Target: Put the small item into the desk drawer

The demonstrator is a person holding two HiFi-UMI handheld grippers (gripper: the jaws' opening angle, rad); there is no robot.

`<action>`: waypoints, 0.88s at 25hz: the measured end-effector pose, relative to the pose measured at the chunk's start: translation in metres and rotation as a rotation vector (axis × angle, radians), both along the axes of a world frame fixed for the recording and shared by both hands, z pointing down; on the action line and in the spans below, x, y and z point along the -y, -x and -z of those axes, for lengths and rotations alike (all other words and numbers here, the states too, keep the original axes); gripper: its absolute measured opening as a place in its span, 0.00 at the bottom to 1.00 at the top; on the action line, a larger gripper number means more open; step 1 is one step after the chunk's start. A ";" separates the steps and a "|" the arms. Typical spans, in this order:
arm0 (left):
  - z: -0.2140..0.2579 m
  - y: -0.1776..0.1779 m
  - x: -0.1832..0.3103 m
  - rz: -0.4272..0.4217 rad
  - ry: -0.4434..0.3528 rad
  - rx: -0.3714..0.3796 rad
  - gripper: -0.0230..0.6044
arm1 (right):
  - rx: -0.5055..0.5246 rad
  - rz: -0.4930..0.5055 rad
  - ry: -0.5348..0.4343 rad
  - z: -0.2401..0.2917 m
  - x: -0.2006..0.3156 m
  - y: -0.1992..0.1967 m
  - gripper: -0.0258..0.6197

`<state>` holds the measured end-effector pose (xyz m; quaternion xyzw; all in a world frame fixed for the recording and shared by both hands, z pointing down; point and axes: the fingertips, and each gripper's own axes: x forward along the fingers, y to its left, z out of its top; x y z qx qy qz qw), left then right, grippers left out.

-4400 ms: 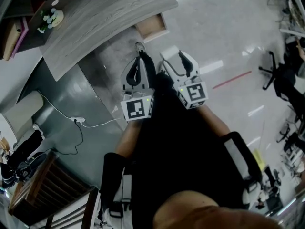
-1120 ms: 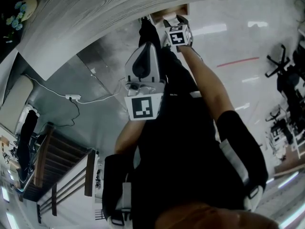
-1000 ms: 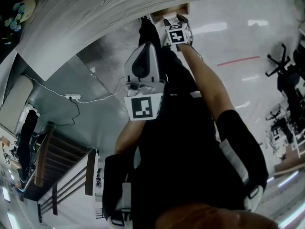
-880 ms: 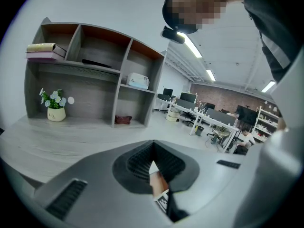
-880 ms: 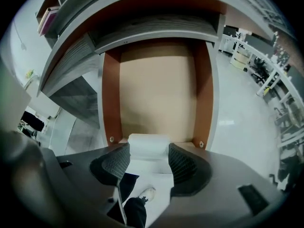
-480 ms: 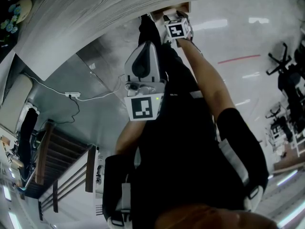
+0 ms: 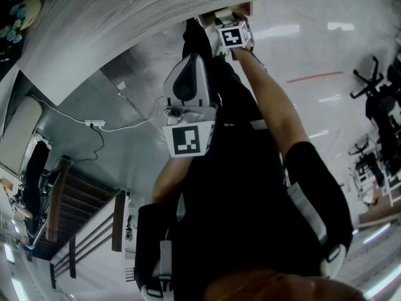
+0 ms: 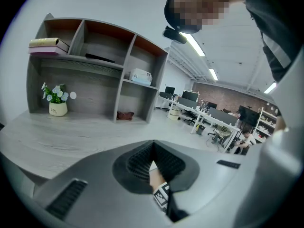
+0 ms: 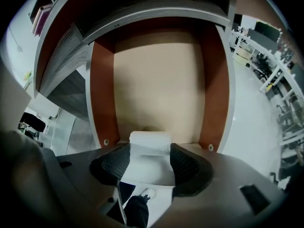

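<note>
right gripper [image 9: 150, 161] still clamping white block [image 9: 150, 143], nudged further over drawer [image 9: 156, 89]; left gripper [image 8: 153, 164] pinched together empty, unmoved

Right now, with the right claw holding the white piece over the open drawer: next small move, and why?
Probably ease the right claw slightly down, then open it. It is shut on the small white block, and the pale floor of the drawer lies straight beyond it, between the brown side walls, so the block should land inside. Height above the floor can't be judged.
</note>
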<state>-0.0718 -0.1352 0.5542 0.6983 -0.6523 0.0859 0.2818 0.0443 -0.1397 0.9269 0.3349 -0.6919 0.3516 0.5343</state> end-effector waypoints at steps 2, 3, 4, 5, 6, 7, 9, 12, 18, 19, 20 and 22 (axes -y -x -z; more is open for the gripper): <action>0.000 0.000 -0.001 0.000 0.000 -0.001 0.03 | 0.000 0.000 0.000 0.000 -0.002 -0.001 0.43; 0.000 0.001 -0.001 0.001 -0.002 -0.002 0.02 | 0.001 -0.001 0.000 0.000 -0.002 -0.001 0.43; 0.001 0.001 -0.001 0.001 -0.006 -0.002 0.02 | 0.003 -0.003 -0.001 0.001 -0.002 0.000 0.43; 0.002 0.001 -0.001 0.001 -0.009 -0.001 0.02 | 0.005 -0.005 -0.004 0.002 -0.002 0.001 0.43; 0.002 0.001 -0.002 0.001 -0.011 0.000 0.02 | 0.007 -0.008 -0.007 0.003 -0.002 0.001 0.43; 0.003 0.001 -0.003 0.000 -0.013 0.000 0.02 | 0.006 -0.010 -0.009 0.005 -0.002 0.001 0.43; 0.005 0.000 -0.004 -0.002 -0.015 -0.002 0.02 | 0.002 -0.016 -0.017 0.009 -0.002 0.000 0.43; 0.010 0.000 -0.006 -0.005 -0.030 -0.002 0.02 | 0.010 -0.025 -0.033 0.017 -0.001 0.001 0.43; 0.025 -0.005 -0.012 -0.010 -0.062 -0.002 0.02 | 0.059 -0.076 -0.031 0.041 -0.004 0.002 0.36; 0.029 -0.007 -0.013 -0.012 -0.067 -0.003 0.02 | 0.062 -0.083 -0.034 0.047 -0.005 0.000 0.33; 0.033 -0.009 -0.013 -0.014 -0.071 -0.003 0.02 | 0.063 -0.088 -0.038 0.052 -0.005 -0.003 0.30; 0.040 -0.013 -0.012 -0.018 -0.084 0.001 0.02 | 0.072 -0.099 -0.050 0.062 0.000 -0.006 0.25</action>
